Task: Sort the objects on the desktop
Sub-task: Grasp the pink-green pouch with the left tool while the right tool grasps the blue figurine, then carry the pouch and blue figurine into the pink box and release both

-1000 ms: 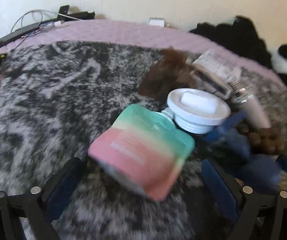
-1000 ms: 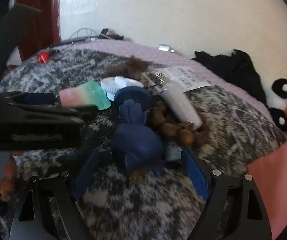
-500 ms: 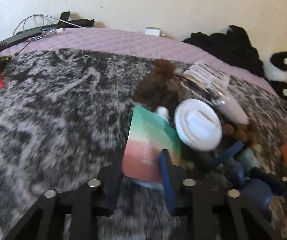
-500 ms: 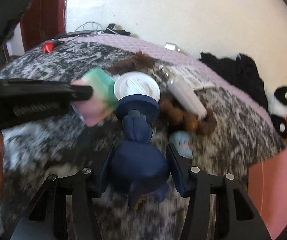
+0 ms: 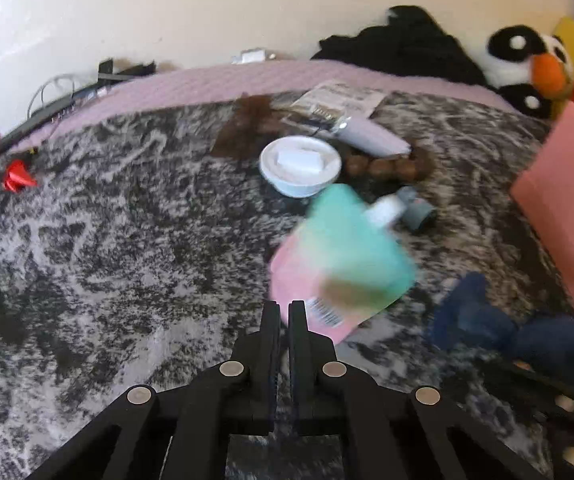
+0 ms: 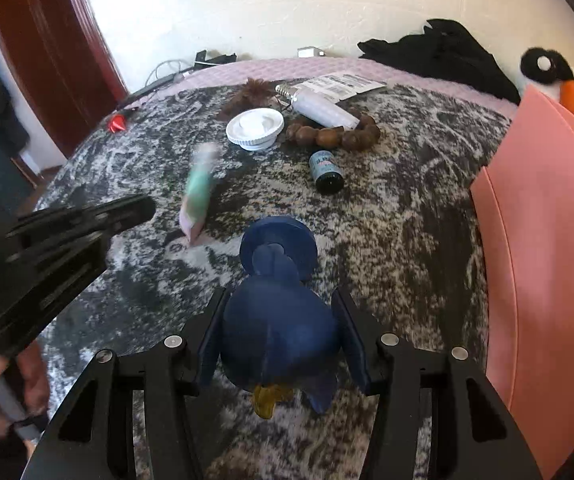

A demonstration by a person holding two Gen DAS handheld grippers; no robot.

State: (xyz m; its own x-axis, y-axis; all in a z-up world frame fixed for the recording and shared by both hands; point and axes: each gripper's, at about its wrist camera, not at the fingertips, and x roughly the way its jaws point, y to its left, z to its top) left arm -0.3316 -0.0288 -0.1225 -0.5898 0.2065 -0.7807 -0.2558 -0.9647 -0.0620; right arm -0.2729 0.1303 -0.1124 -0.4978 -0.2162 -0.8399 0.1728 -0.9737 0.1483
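The bed [image 6: 427, 208] carries everything, under a grey and black mottled fleece blanket [image 5: 107, 240]. A large flat pink folder [image 6: 547, 280] stands at the right edge of the bed, and a black and white plush penguin with an orange beak [image 5: 527, 64] sits behind it near the wall.

The dark blue plush bird with a yellow beak [image 6: 279, 332] lies between the fingers of the right tool [image 6: 283, 340]. Its long axis runs away from the camera, the round flat end pointing to the far side. The right tool is pressed on both sides of the bird's body.

The pink and green gradient soft pouch with a white spout [image 5: 339, 264] is blurred. In the left wrist view its spout points up and right, toward the far objects. The left tool [image 5: 283, 320] has its fingers almost pressed together, and the pink lower corner of the pouch is just at the tips; I cannot tell if they really pinch it.

Behind the pouch are a round white plastic lid [image 6: 255, 126], a string of brown wooden beads [image 6: 335, 136], a pale lilac tube [image 6: 323, 110] and a small dark bottle with a blue label [image 6: 325, 170].
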